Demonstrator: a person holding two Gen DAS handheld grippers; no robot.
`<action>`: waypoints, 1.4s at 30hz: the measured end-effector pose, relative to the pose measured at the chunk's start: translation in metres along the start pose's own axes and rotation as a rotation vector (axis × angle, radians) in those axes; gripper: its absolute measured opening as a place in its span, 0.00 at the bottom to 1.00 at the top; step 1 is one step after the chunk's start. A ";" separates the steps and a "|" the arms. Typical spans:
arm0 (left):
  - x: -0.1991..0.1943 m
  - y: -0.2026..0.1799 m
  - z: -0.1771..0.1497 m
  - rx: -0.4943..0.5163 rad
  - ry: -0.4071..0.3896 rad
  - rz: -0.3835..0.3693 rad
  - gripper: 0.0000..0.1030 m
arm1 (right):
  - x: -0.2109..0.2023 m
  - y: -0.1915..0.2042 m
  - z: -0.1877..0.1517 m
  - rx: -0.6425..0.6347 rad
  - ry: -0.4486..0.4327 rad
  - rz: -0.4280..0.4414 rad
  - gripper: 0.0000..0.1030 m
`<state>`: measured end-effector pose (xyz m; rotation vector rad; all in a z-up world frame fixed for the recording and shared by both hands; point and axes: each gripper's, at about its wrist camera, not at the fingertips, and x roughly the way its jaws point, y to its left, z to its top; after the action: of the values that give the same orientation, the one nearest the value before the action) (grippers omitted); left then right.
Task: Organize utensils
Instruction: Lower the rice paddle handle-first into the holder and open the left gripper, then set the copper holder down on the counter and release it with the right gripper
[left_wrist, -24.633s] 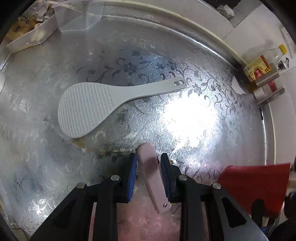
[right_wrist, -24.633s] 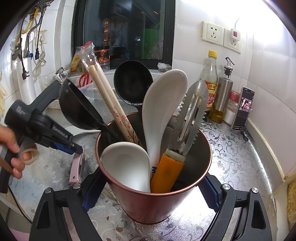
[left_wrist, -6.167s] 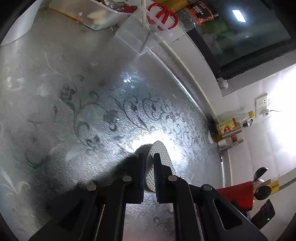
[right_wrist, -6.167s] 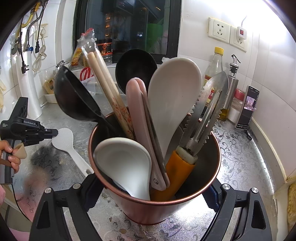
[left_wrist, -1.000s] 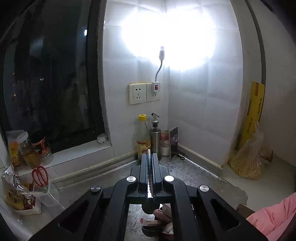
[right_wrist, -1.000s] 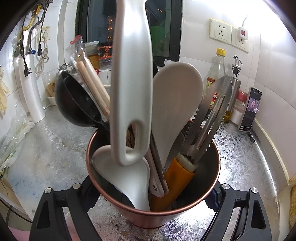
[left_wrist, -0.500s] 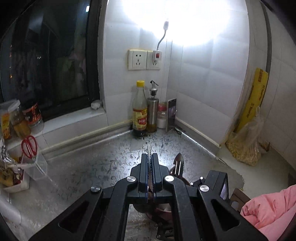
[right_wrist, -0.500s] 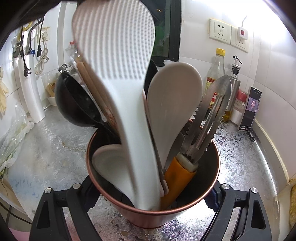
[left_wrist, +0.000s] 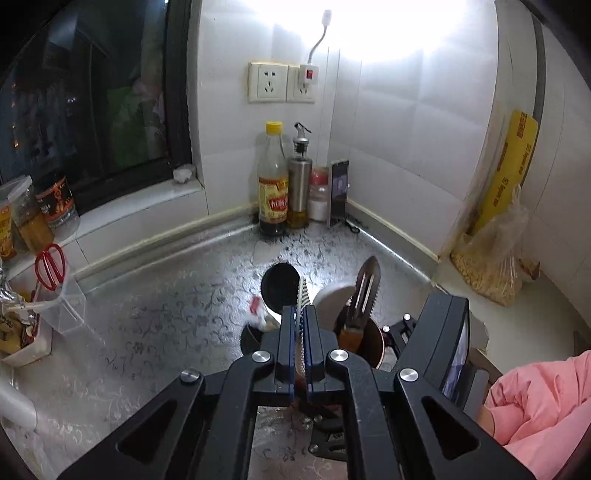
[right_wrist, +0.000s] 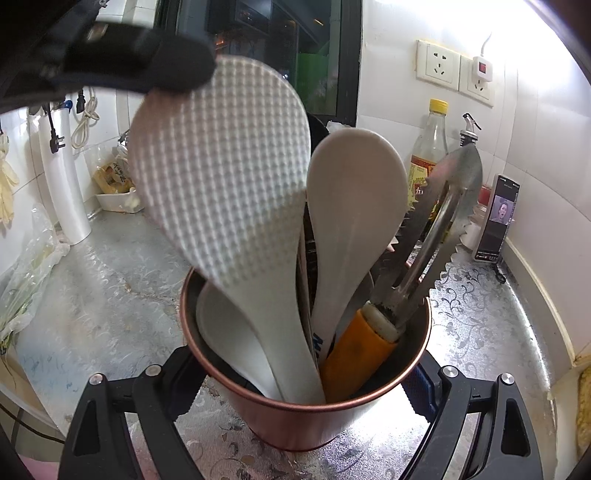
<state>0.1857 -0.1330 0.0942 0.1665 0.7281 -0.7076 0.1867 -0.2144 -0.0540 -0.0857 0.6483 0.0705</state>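
The copper cup (right_wrist: 306, 402) is being clamped between the two fingers of the right gripper (right_wrist: 303, 373), whose jaws are being pressed against its left and right walls; the cup is being kept upright on the patterned metal counter (right_wrist: 110, 288).

Inside the cup, nearest its front rim, a white soup spoon (right_wrist: 225, 325) is being held bowl up against the left wall. Just behind it, the dimpled white rice paddle (right_wrist: 221, 177) is being held handle down in the cup, its handle reaching the front wall and its broad blade standing well above the rim. The top edge of that blade is being pinched by the left gripper (left_wrist: 302, 325), whose jaws are being held almost fully together on it; in the left wrist view the paddle is being seen edge-on between the blue pads (left_wrist: 309, 332).

To the right of the paddle in the cup, an orange-handled serrated metal tool (right_wrist: 428, 240) is being leaned toward the right wall. Behind the paddle, a smooth white spoon (right_wrist: 354, 206) is being kept upright in the middle of the cup. A black ladle (left_wrist: 280, 282) is being seen at the far side of the cup.

Behind the cup to the right, against the tiled wall, a yellow-capped sauce bottle (left_wrist: 273, 184) and a steel oil dispenser (left_wrist: 299, 184) are being kept side by side, with a phone (right_wrist: 496, 218) being propped just to their right.

A pink sleeve (left_wrist: 543, 406) is being seen to the right of the cup in the left wrist view.
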 end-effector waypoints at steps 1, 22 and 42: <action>0.002 0.000 -0.001 -0.003 0.009 -0.005 0.04 | -0.001 0.001 -0.001 0.000 0.000 0.000 0.89; 0.013 -0.001 -0.009 -0.043 0.074 -0.046 0.07 | -0.018 0.002 -0.012 0.004 -0.015 0.013 0.88; -0.040 0.082 -0.034 -0.327 -0.029 0.135 0.08 | -0.002 -0.006 -0.013 0.001 -0.068 0.014 0.88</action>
<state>0.1987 -0.0370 0.0869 -0.0924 0.7871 -0.4537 0.1777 -0.2221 -0.0631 -0.0769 0.5808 0.0865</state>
